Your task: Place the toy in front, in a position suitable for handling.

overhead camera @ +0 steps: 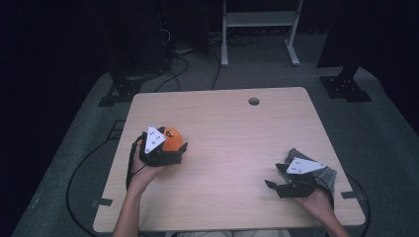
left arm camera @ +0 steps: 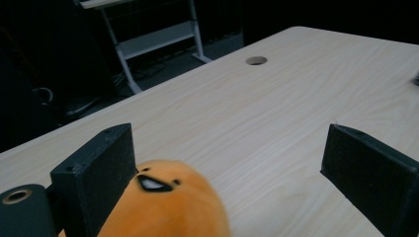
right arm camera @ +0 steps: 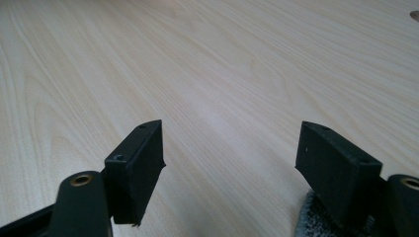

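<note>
Nothing here can be read: no words, numbers, labels or brand marks show anywhere. The orange plush toy (left arm camera: 163,202) carries only a small stitched face in black and white, which is not lettering. The grey three-cornered plates on the two tools bear only a few dark dots, no writing. The wooden counter (overhead camera: 232,133) is plain grain with a round hole, unmarked.

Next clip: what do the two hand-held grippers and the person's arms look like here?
Both are black, with two flat rectangular jaws. The left hand-held gripper and the right hand-held gripper each carry a pale grey three-cornered plate with small dark dots, brass-ringed pivots show at the jaw bases, and a black cable trails from each. The forearms show no sleeves.
</note>
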`<move>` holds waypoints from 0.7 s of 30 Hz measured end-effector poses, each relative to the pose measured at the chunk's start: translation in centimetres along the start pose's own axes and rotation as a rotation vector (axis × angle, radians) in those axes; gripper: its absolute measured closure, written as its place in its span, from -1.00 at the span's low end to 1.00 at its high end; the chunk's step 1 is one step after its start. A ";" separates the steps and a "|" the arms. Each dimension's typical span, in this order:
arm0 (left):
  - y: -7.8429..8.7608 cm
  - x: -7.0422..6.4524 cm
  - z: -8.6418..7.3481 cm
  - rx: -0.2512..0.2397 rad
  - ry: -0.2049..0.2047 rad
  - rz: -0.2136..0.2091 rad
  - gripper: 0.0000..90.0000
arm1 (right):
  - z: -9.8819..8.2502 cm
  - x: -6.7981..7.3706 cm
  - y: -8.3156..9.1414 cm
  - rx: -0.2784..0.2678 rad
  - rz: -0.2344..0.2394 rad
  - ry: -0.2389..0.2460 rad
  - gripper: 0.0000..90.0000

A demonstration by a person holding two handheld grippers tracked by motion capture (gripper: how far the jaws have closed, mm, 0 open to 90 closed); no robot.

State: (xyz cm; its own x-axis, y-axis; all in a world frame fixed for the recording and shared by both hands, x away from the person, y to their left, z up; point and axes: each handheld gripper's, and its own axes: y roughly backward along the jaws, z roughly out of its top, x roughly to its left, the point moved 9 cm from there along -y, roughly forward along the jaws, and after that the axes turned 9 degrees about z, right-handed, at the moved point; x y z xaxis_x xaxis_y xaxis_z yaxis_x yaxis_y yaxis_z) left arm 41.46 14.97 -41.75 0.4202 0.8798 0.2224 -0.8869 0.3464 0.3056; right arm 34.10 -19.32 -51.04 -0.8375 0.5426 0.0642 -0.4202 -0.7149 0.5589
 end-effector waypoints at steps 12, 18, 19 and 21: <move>-0.3 3.6 -2.9 0.053 0.058 0.087 -0.88 | 0.1 0.2 -0.1 -0.003 0.007 0.002 -0.44; -0.9 4.4 -4.3 0.108 0.066 0.104 -0.87 | 0.2 0.3 -0.1 -0.002 0.013 0.006 -0.44; -1.0 4.3 -4.4 0.111 0.067 0.100 -0.87 | 0.1 0.3 -0.1 -0.002 0.013 0.006 -0.44; -1.2 4.1 -4.6 0.128 0.056 0.089 -0.87 | 0.1 0.3 -0.1 -0.001 0.014 0.002 -0.44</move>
State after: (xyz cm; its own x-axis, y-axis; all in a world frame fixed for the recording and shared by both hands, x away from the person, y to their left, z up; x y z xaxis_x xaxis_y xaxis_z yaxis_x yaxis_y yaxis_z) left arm 43.39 19.69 -45.46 0.3261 0.9233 0.2029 -0.8871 0.2247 0.4032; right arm 33.90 -19.04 -50.96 -0.8441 0.5315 0.0706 -0.4087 -0.7230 0.5570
